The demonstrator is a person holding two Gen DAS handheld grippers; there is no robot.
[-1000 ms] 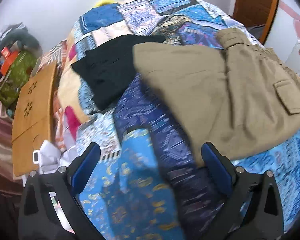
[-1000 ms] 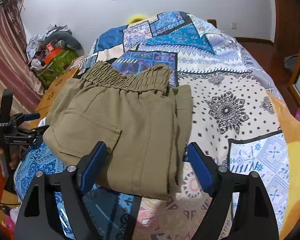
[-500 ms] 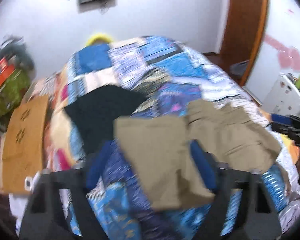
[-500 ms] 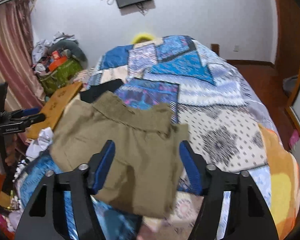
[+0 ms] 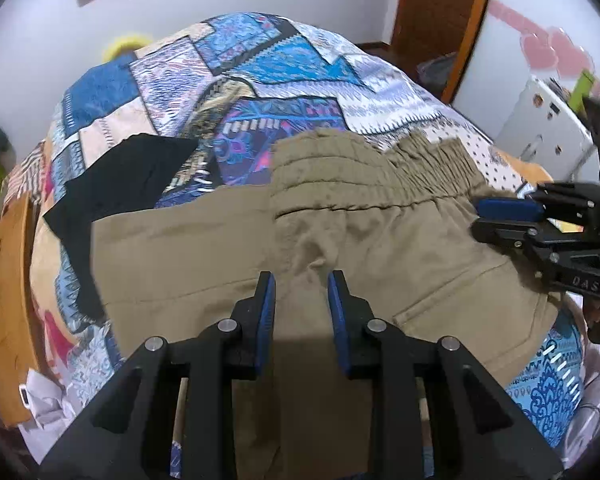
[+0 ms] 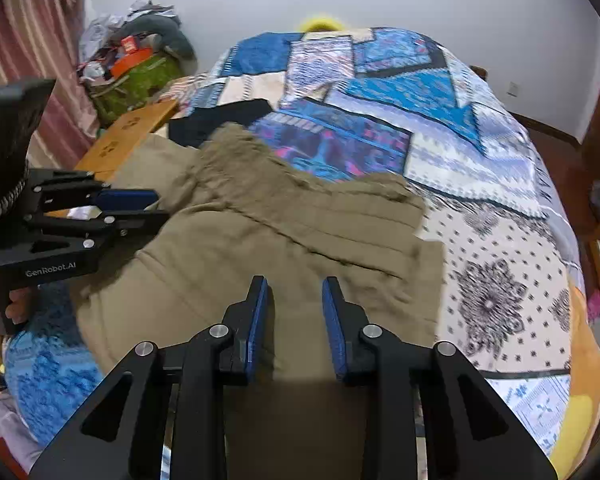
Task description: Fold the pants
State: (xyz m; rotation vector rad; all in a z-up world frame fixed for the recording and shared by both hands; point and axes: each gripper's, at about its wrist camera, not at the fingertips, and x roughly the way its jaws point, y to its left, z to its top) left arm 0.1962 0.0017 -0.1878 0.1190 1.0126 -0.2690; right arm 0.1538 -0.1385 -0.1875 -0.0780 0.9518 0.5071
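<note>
**Item: khaki pants** (image 5: 340,240). Lying on the bed (image 6: 500,208), partly folded, elastic waistband toward the far side, one flat panel reaching out to the side. The fabric looks soft and rumples easily.

**Left tongs** (image 5: 301,286). Over the near part of the pants, pads narrowed but with a gap showing between them. A small ridge of khaki rises just beyond the tips; whether any cloth is pinched I cannot tell.

**Right tongs** (image 6: 293,292). Also over the near part of the pants, pads likewise drawn in but parted, khaki visible through the gap. No cloth is seen clamped.

**Other entries.** Black garment (image 5: 112,184), beyond the pants, its edge tucked beneath the khaki panel. Wooden board (image 5: 8,292), off the bed edge, beyond the black garment.

**Step in hand (judged).** Mid-fold: both tongs set on the near part to take hold for another fold.

**Next move calls for (judged).** Clamping firmly on all layers at both points, then lifting evenly and carrying the near part toward the waistband, keeping the layers aligned and clear of the black garment.
</note>
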